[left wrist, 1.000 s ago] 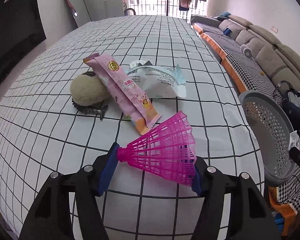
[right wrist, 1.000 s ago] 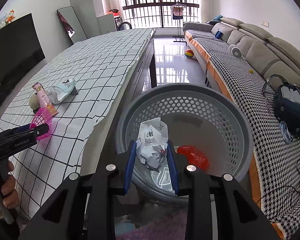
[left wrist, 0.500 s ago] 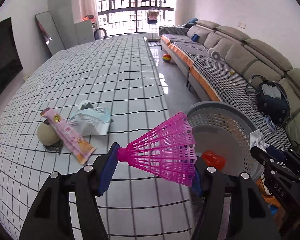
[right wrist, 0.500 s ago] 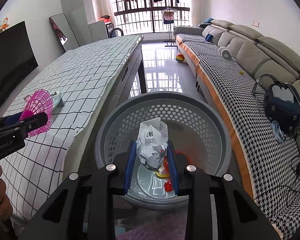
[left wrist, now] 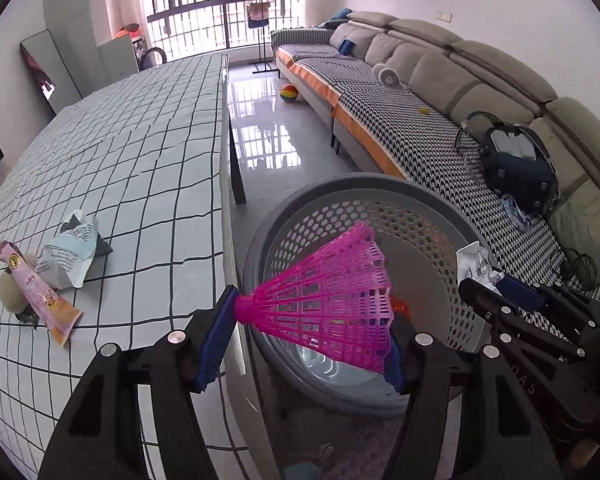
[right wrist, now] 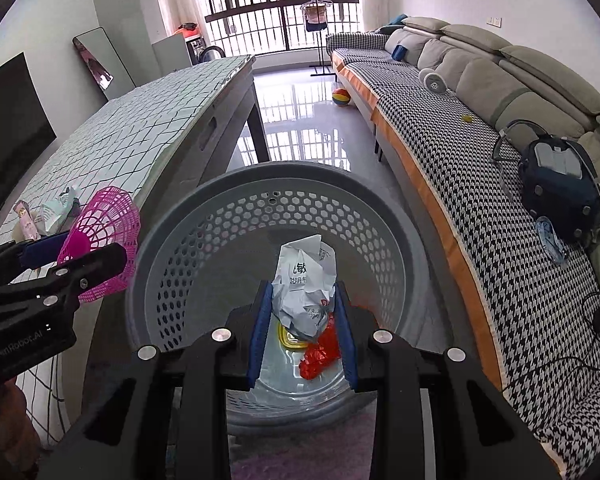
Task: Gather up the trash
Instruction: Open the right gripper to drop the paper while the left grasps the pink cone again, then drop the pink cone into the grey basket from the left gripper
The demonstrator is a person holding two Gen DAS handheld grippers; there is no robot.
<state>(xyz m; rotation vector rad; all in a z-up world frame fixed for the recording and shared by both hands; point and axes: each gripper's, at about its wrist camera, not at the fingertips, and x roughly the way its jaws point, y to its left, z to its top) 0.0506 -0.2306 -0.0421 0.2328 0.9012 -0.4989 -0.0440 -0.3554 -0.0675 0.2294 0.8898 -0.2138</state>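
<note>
My left gripper point(left wrist: 308, 336) is shut on a pink plastic shuttlecock point(left wrist: 332, 300) and holds it over the near rim of the grey perforated basket point(left wrist: 380, 188). It also shows in the right wrist view point(right wrist: 100, 240). My right gripper point(right wrist: 302, 316) is shut on a crumpled white wrapper point(right wrist: 304, 280) above the basket point(right wrist: 204, 216). Red trash point(right wrist: 320, 350) and a yellow piece lie on the basket floor. On the checked table point(left wrist: 140, 168) lie a pink snack wrapper point(left wrist: 36, 292), a pale blue wrapper point(left wrist: 68, 256) and a beige round object point(left wrist: 10, 294).
The basket stands on the floor between the table's edge and a long sofa point(left wrist: 440, 92) with a dark backpack point(left wrist: 516, 160). A coloured ball point(left wrist: 289, 93) lies on the shiny floor. A mirror point(left wrist: 40, 68) leans on the far wall.
My left gripper has carried the shuttlecock right, from over the table to above the basket's rim. My right gripper has held the white wrapper over the basket, shifting slightly.
</note>
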